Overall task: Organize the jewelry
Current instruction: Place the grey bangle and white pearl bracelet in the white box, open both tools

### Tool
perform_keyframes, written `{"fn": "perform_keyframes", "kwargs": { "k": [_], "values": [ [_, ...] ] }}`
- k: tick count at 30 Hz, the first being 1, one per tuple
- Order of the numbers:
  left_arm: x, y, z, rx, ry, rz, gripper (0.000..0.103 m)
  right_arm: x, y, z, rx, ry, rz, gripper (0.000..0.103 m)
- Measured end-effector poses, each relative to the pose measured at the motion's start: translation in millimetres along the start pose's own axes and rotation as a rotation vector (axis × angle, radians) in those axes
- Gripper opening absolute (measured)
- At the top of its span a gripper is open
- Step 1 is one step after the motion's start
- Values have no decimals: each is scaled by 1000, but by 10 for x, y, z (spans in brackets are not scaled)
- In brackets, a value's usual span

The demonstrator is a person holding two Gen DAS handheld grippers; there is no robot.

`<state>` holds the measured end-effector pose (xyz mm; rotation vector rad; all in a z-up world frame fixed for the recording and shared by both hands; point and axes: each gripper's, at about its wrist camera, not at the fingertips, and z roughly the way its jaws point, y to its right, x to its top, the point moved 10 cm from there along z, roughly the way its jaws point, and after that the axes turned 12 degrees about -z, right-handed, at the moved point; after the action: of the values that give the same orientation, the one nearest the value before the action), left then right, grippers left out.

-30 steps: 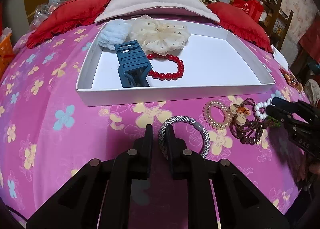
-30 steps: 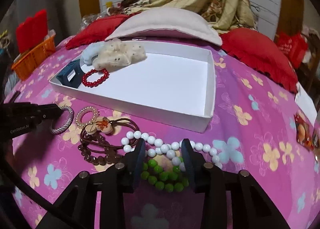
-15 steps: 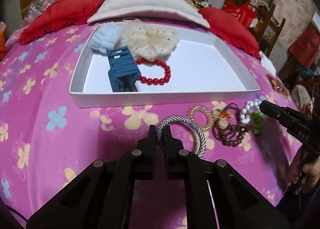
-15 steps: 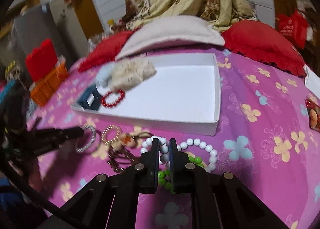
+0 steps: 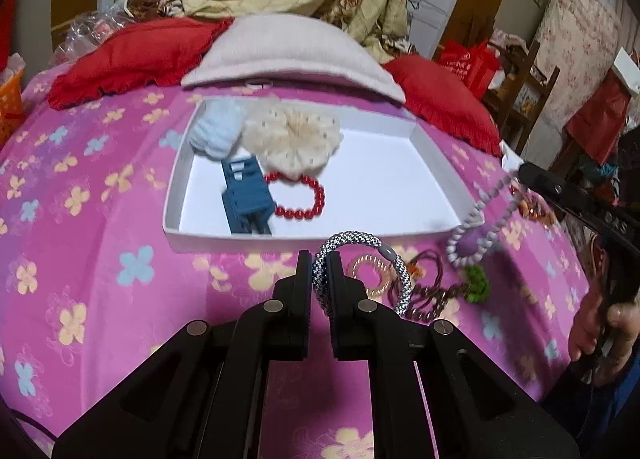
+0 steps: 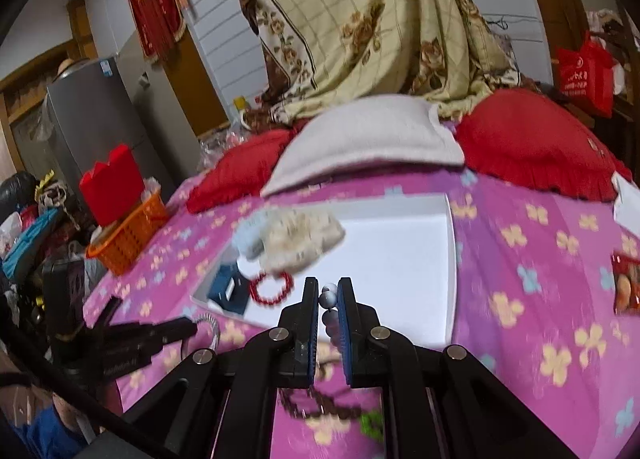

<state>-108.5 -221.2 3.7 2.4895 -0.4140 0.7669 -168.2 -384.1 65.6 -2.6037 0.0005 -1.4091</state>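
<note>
My left gripper [image 5: 319,259] is shut on a grey-and-white braided hair band [image 5: 370,255] and holds it above the pink bedspread, just in front of the white tray [image 5: 176,195]. My right gripper [image 6: 328,291] is shut on a white bead bracelet [image 6: 329,297], which hangs from it at the tray's right front corner in the left wrist view [image 5: 476,219]. In the tray lie a blue hair claw [image 5: 246,195], a red bead bracelet [image 5: 304,195], a cream scrunchie [image 5: 292,139] and a pale blue scrunchie [image 5: 216,131].
On the bedspread in front of the tray lie a gold spiral hair tie [image 5: 370,275], brown hair ties and beads [image 5: 436,295] and a green bead bracelet [image 5: 476,283]. Red pillows [image 5: 132,55] and a pale pillow [image 5: 288,55] lie behind the tray. An orange basket [image 6: 128,227] stands left.
Both grippers have closed on their pieces and risen from the bedspread: the left with the braided hair band, the right with the white bead bracelet, now hanging near the tray's right corner.
</note>
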Motion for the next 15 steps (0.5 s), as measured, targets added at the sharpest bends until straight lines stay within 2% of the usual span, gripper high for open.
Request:
{"fn": "perform_keyframes", "kwargs": {
  "k": [8,11,15],
  "values": [
    [330,211,169,23,-3,19,6,369,222,543,-4,-4,20,9],
    [468,320,361,58,-4,55,6,373,366,781,-2,-23,49,9],
    [633,397,771,100,-42,60,6,234,621,1003,-3,-66,110,9]
  ]
}}
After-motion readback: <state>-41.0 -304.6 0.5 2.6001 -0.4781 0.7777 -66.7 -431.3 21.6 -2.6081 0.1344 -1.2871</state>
